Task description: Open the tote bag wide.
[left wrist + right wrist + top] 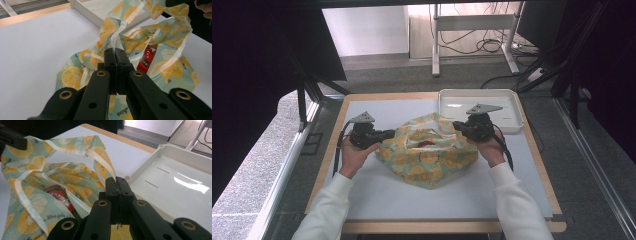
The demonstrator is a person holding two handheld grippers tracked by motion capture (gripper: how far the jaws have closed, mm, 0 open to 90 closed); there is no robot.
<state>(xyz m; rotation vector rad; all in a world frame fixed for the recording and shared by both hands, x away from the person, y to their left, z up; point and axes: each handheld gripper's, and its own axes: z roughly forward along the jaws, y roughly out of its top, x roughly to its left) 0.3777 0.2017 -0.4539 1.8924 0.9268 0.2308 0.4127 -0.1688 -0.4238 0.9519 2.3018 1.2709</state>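
Observation:
A mint cloth bag (428,161) printed with yellow lemons lies on the white mat, its mouth pulled apart. My left gripper (390,134) is shut on the bag's left rim; in the left gripper view the jaws (115,53) pinch the white-trimmed edge (117,33). My right gripper (457,126) is shut on the right rim, its jaws (116,181) clamped on the trimmed cloth (100,157). A red packet (147,58) (59,194) shows inside the open mouth. Each gripper is held by a hand in a white sleeve.
A white plastic tray (507,100) (175,157) stands at the back right of the table, close behind my right gripper. The white mat (377,195) covers the wooden tabletop (337,120). Beyond the table are grey floor, desk legs and cables.

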